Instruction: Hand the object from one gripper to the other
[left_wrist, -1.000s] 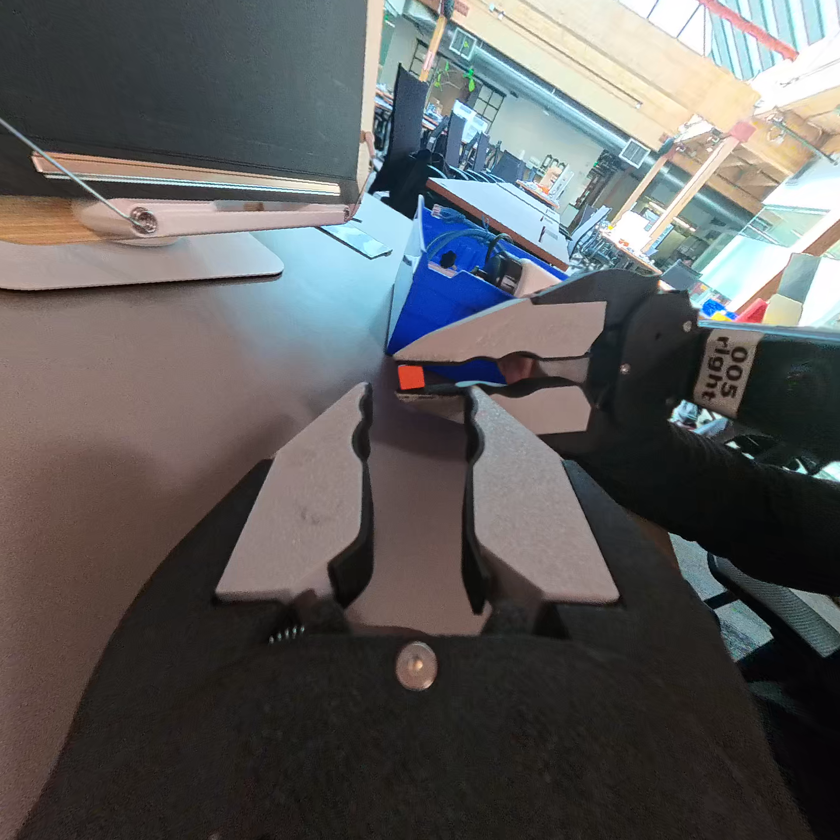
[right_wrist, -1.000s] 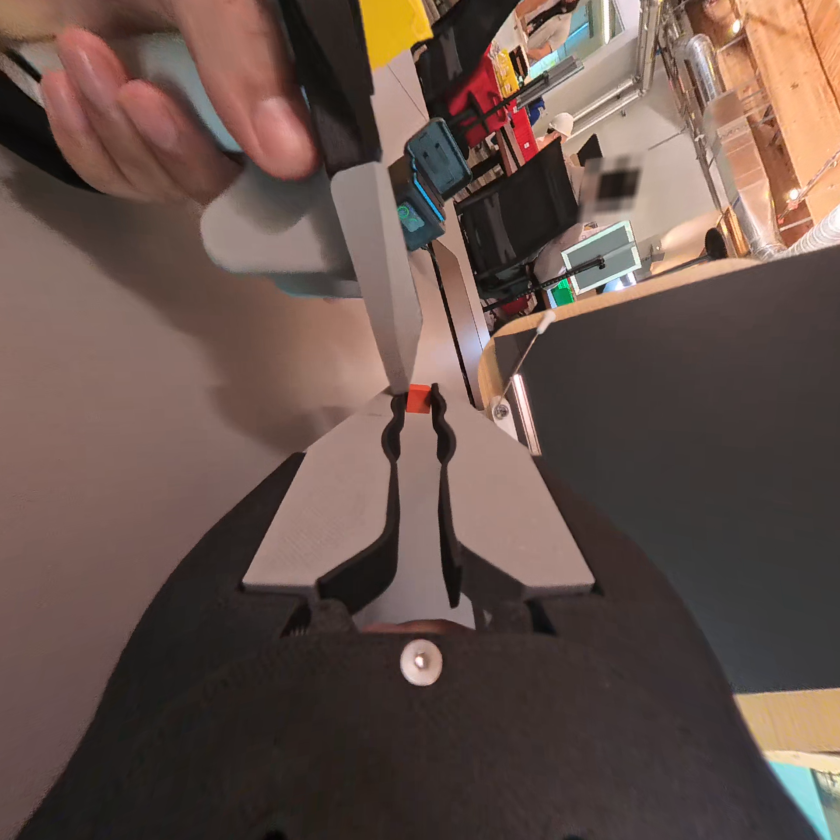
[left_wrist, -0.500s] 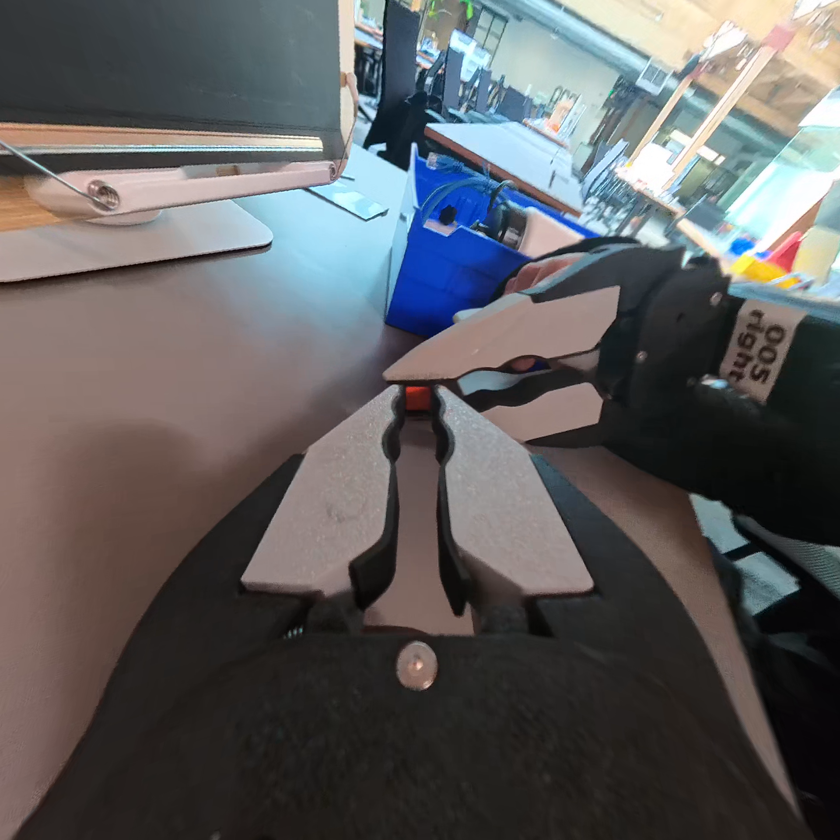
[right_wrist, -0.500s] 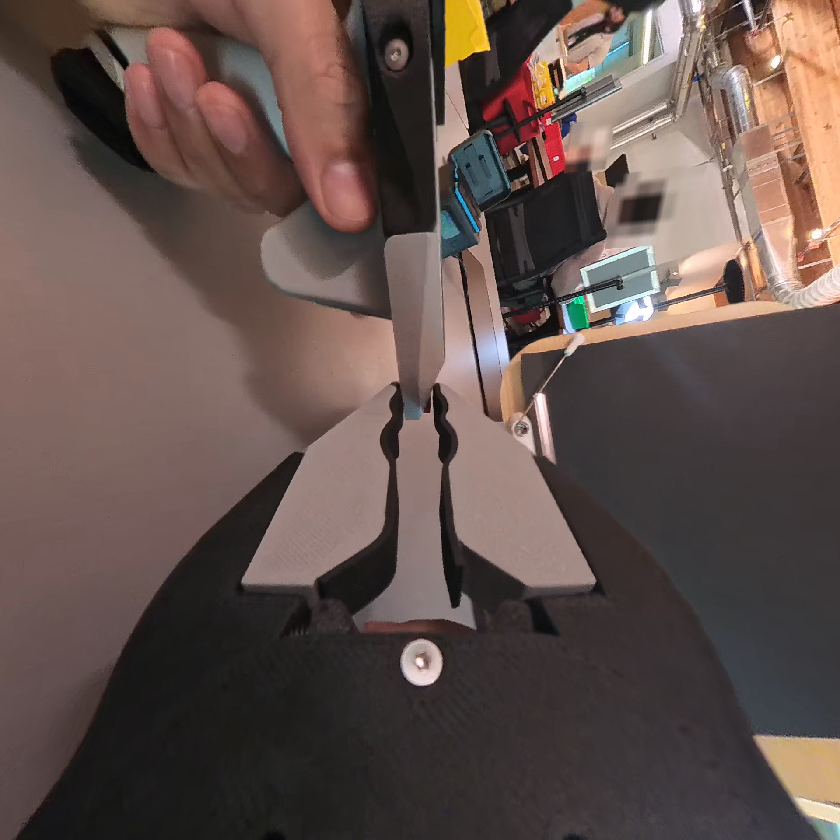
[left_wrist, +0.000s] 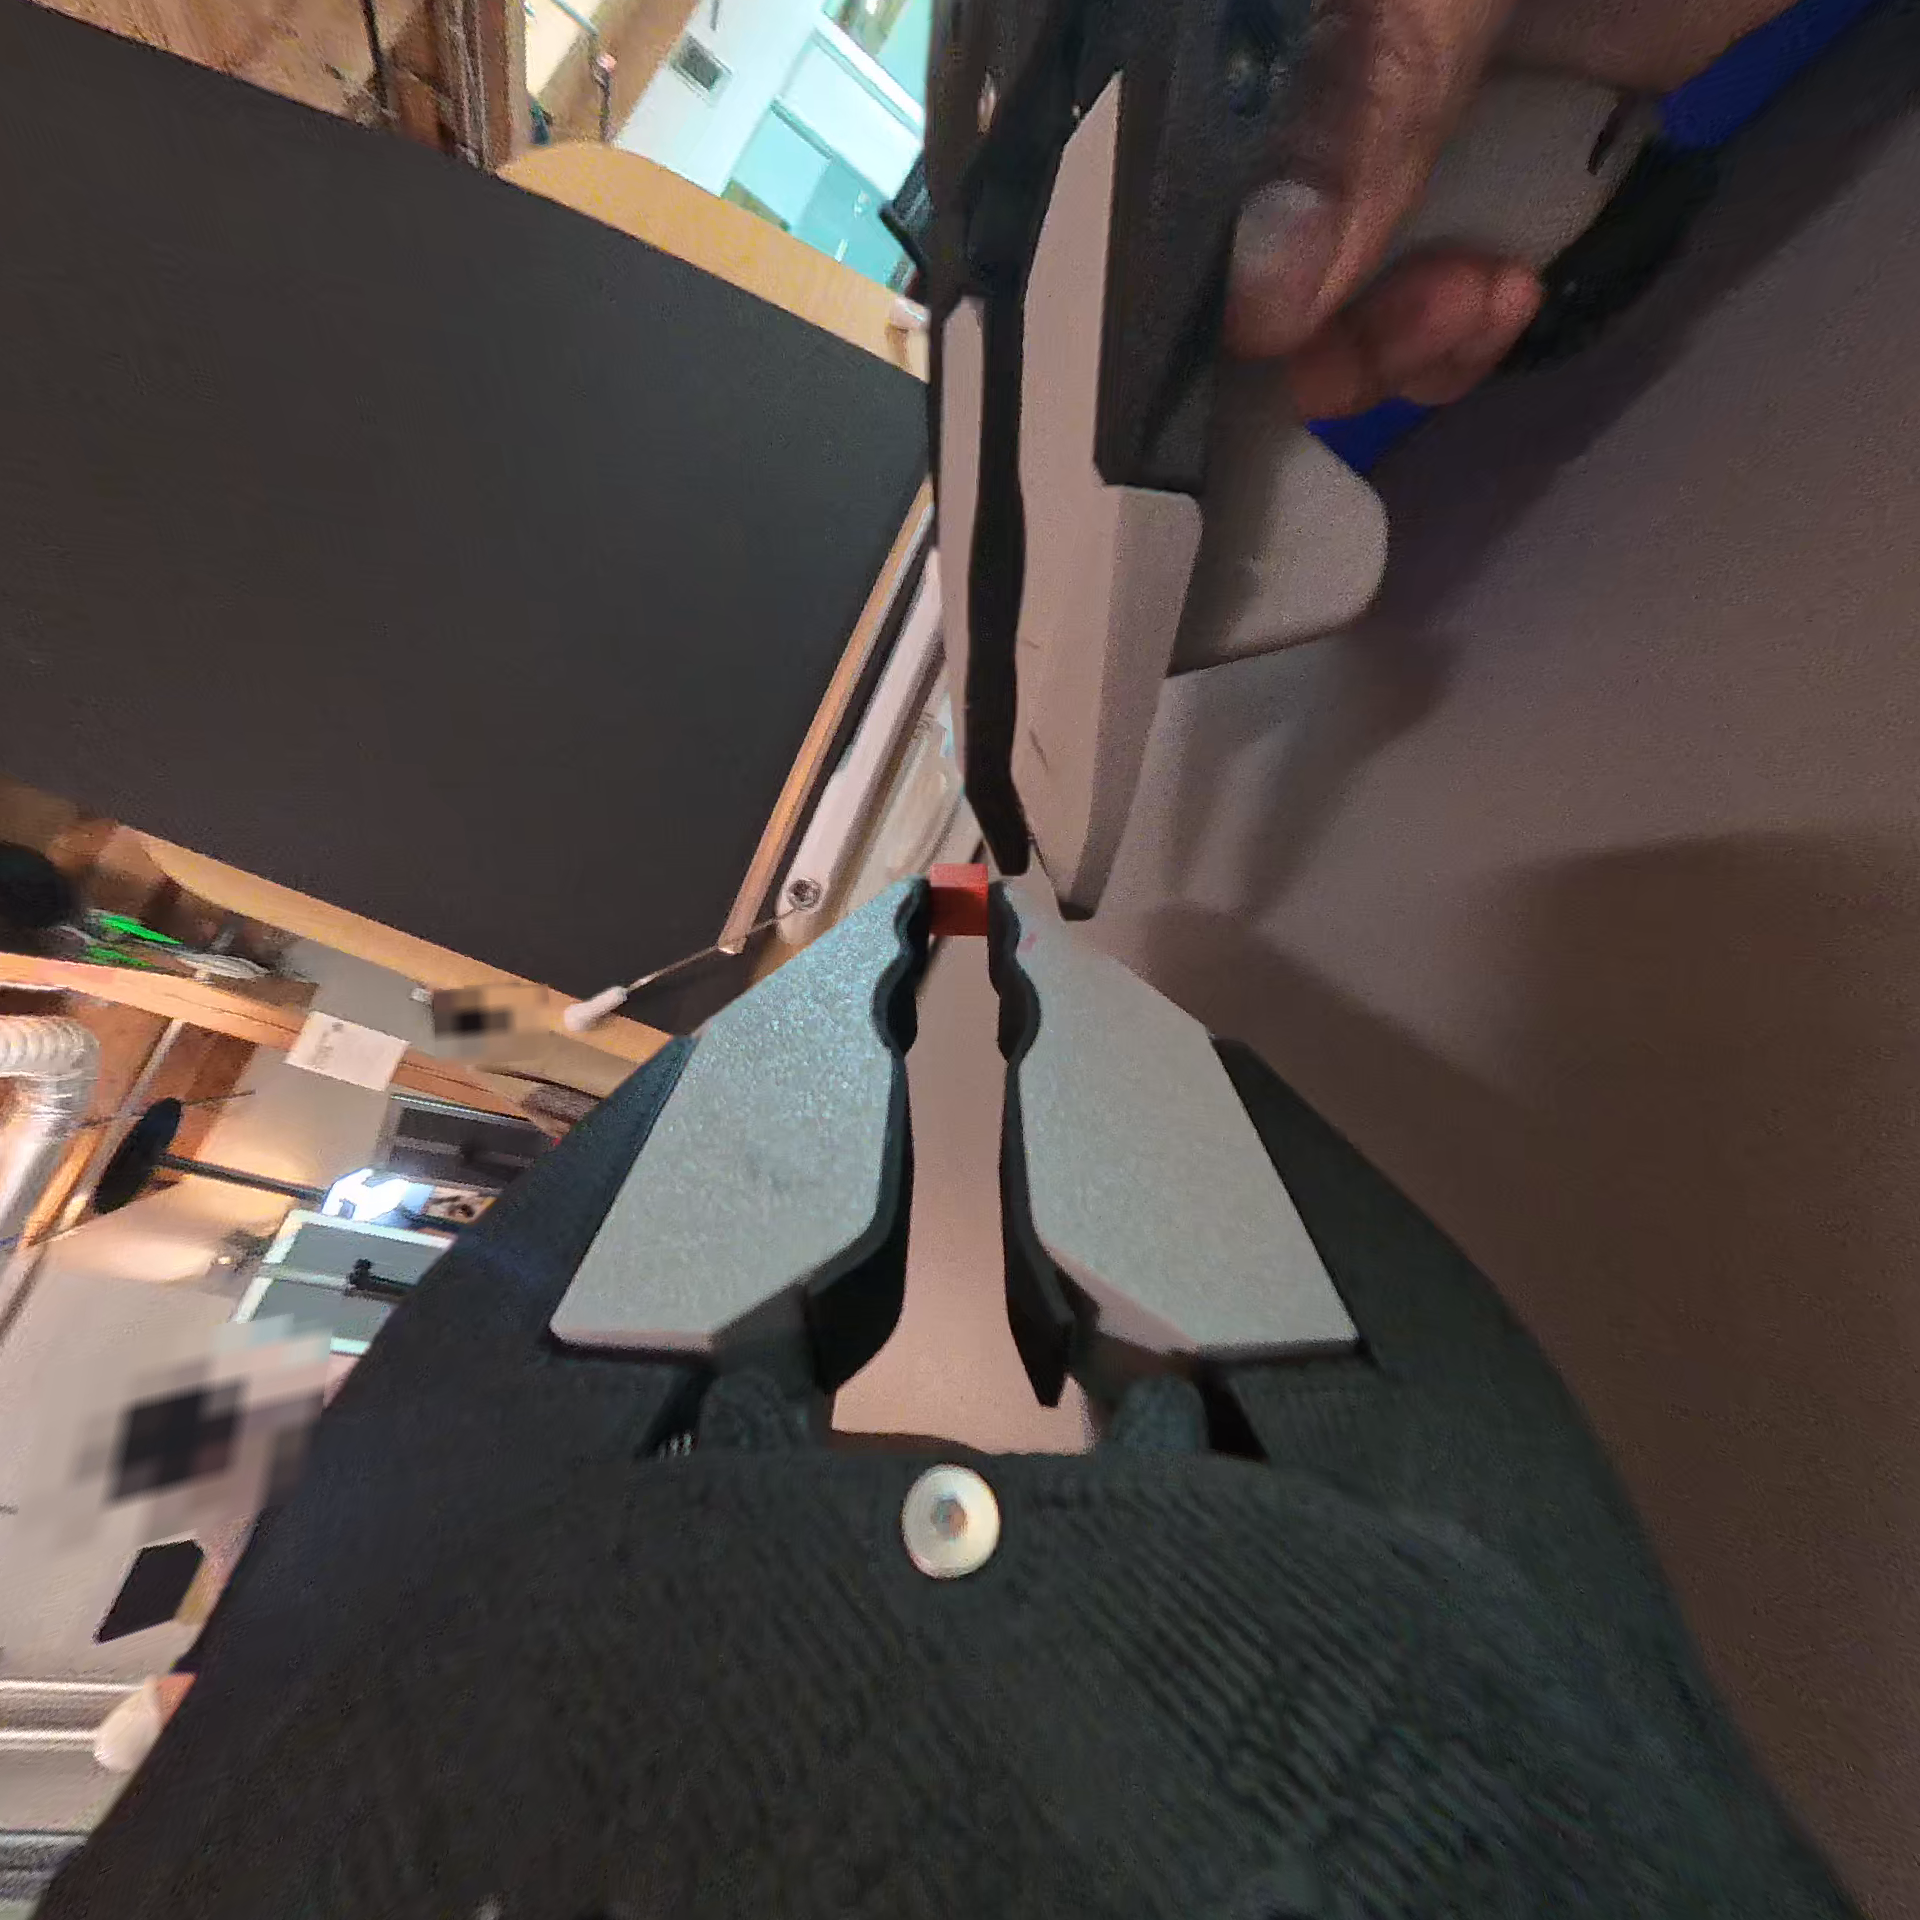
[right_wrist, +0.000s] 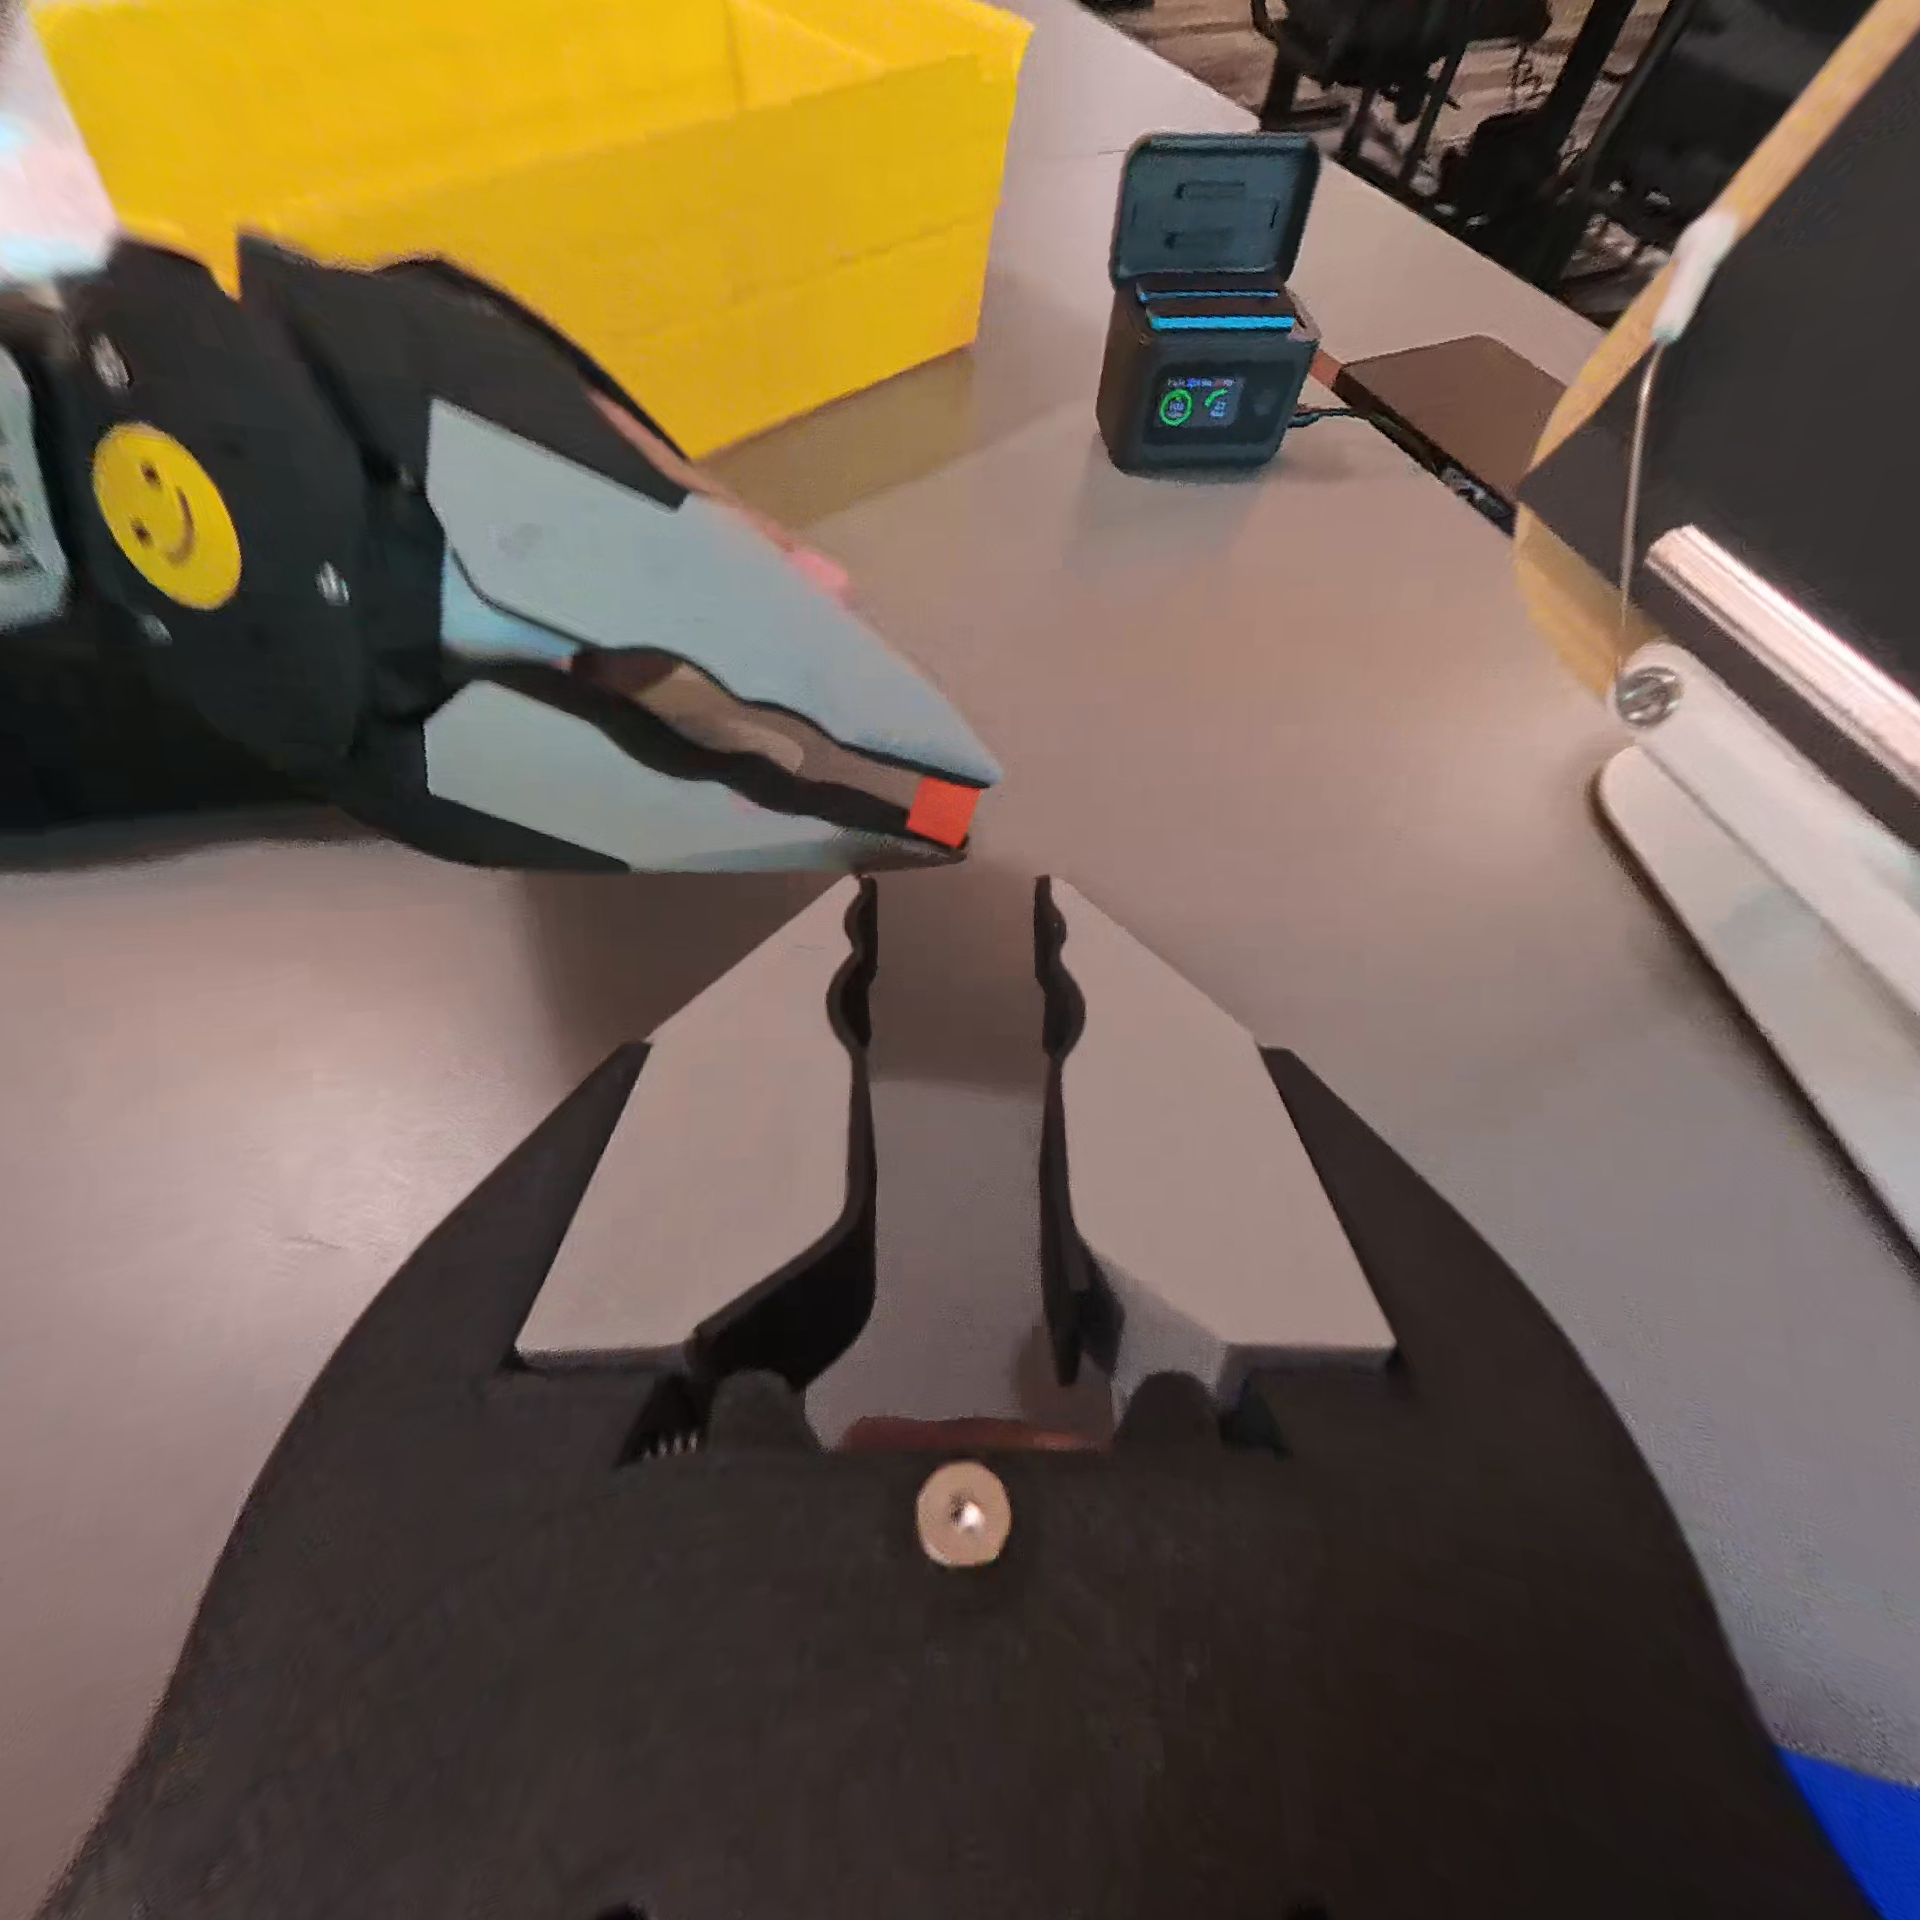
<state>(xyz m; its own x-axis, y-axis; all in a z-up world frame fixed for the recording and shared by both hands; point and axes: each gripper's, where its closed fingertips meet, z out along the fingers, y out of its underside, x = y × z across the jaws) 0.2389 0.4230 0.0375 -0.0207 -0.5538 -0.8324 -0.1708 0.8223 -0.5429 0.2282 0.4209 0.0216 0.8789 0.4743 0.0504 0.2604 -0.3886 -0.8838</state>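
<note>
A small red cube (left_wrist: 958, 902), matte and sharp-edged, sits pinched at the tips of the left gripper (left_wrist: 958, 914). Just beside the cube, the right gripper (right_wrist: 951, 888) has its flat grey fingers (right_wrist: 1164, 1164) parted, holding nothing, above the smooth brown table (right_wrist: 1247, 644).

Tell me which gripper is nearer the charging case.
Right. The right gripper is open and points toward the charging case across bare table. The left gripper, shut on the red cube, sits further to the left.
</note>
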